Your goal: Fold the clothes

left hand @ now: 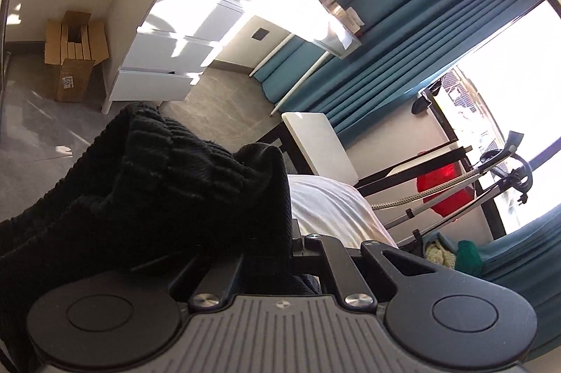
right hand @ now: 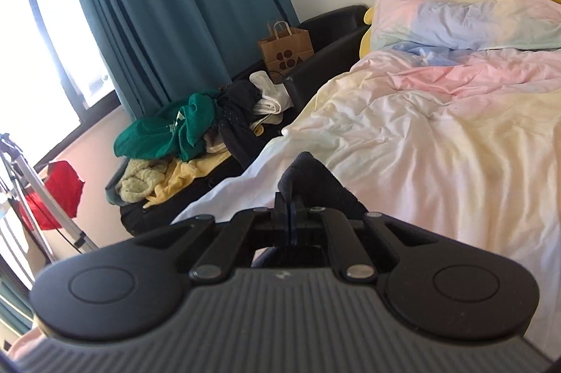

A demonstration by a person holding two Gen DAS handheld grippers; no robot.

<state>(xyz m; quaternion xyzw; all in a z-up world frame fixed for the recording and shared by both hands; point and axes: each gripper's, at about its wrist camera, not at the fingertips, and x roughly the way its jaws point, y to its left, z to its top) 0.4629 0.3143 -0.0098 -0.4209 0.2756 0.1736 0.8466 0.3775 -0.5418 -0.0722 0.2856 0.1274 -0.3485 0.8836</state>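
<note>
A black ribbed knit garment (left hand: 157,183) fills the lower left of the left wrist view, bunched over my left gripper (left hand: 280,246), which is shut on its edge; the fingertips are hidden by the cloth. In the right wrist view my right gripper (right hand: 291,215) is shut on a dark fold of the same black garment (right hand: 315,180), which humps up just beyond the fingers. Both grips hold it up above the bed (right hand: 438,134), which has a pastel rumpled duvet.
A pile of unfolded clothes (right hand: 196,127), green, black, white and yellow, lies on a dark couch left of the bed. A white drawer unit (left hand: 168,33), a white desk (left hand: 315,22), teal curtains (left hand: 403,40), a cardboard box (left hand: 75,47) and a garment steamer stand (left hand: 455,190) surround the floor space.
</note>
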